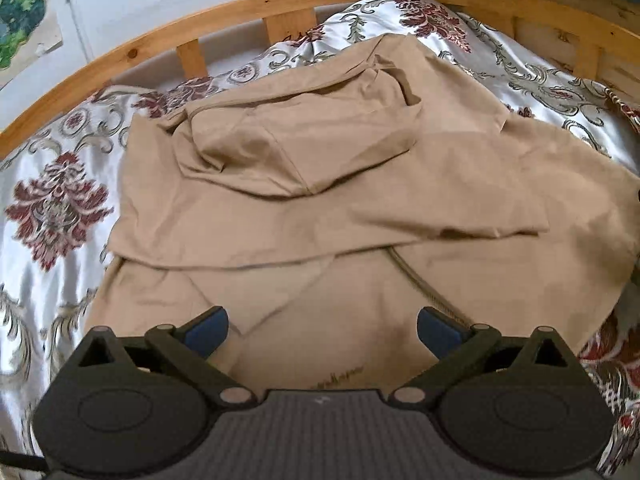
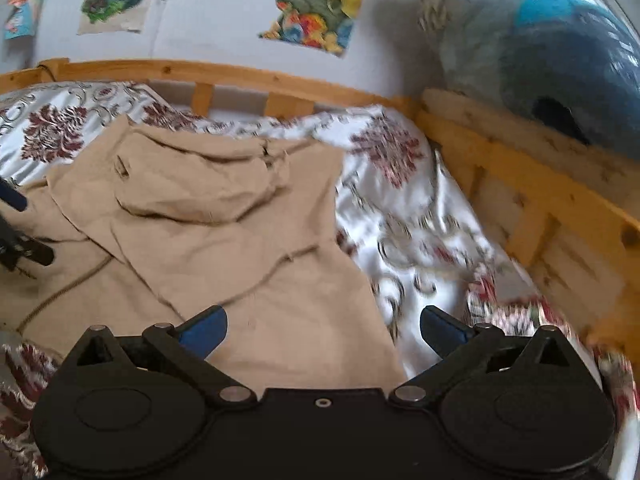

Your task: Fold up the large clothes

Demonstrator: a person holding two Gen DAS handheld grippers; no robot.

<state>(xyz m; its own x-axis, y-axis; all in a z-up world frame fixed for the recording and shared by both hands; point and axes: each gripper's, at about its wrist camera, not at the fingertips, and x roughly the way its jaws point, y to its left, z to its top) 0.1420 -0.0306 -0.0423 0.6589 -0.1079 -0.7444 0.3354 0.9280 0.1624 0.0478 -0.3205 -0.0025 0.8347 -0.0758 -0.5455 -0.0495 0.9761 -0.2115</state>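
A large tan hooded jacket [image 1: 320, 200] lies spread on the bed, hood [image 1: 296, 148] flopped over its back and a sleeve folded across the middle; its zipper [image 1: 420, 280] shows below. My left gripper [image 1: 322, 330] is open and empty, just above the jacket's near part. In the right wrist view the jacket [image 2: 224, 240] fills the left and centre. My right gripper [image 2: 324, 332] is open and empty over the jacket's right edge. The left gripper's blue finger [image 2: 14, 198] shows at the far left of that view.
The bed has a silvery floral cover [image 2: 420, 232] and a wooden rail [image 1: 248, 8] along the far side and the right end [image 2: 540, 200]. A blue-grey plush toy [image 2: 552, 60] sits on the rail corner. Posters [image 2: 316, 0] hang on the wall.
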